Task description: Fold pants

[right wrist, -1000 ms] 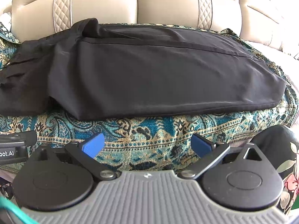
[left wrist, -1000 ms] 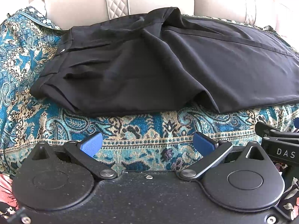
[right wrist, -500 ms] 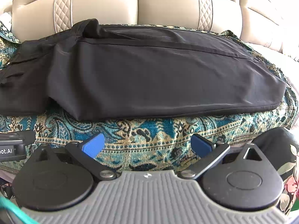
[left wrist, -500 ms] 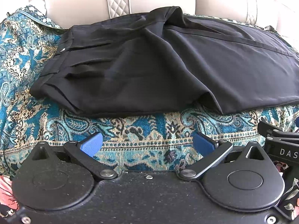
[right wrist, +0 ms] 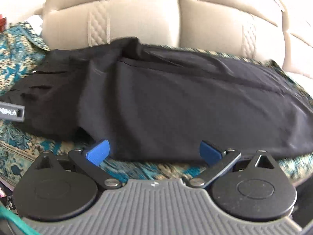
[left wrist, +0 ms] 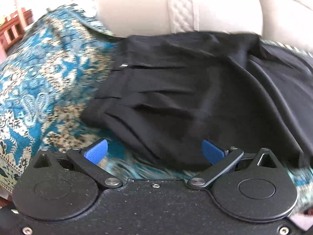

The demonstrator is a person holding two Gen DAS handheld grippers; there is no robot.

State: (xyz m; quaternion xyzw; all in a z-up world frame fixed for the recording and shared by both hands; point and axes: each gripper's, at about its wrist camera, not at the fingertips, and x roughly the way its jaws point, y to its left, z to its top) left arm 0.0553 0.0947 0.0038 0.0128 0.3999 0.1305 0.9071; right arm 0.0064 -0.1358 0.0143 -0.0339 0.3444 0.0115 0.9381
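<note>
Black fabric fills both views: the pants (left wrist: 195,101) lie across a teal paisley throw (left wrist: 49,74) draped over a beige couch (left wrist: 146,9). Frames are motion-blurred, so fine detail is soft.

From my left gripper (left wrist: 154,151) I see the waistband end of the pants, pleats and a small silver fastener near the top left of the cloth. The jaws stand wide apart and hold nothing. The near hem of the fabric sits right at the tips: the right blue pad overlaps the edge of the cloth in view, while the left blue pad (left wrist: 96,151) sits over bare throw just beside the waistband corner. I cannot tell if either pad actually touches the cloth.

My right gripper (right wrist: 154,152) faces the folded leg section, which stretches away to the right in the right wrist view (right wrist: 195,101). Its jaws are also spread wide, empty. The pants' near edge runs between the two blue pads (right wrist: 98,153), just ahead of them, with a strip of throw showing below the edge. Contact is unclear here too.

At the left border of the right wrist view a grey bar with blurred lettering (right wrist: 11,113) pokes in over the waistband area; it looks like part of the other gripper.
</note>
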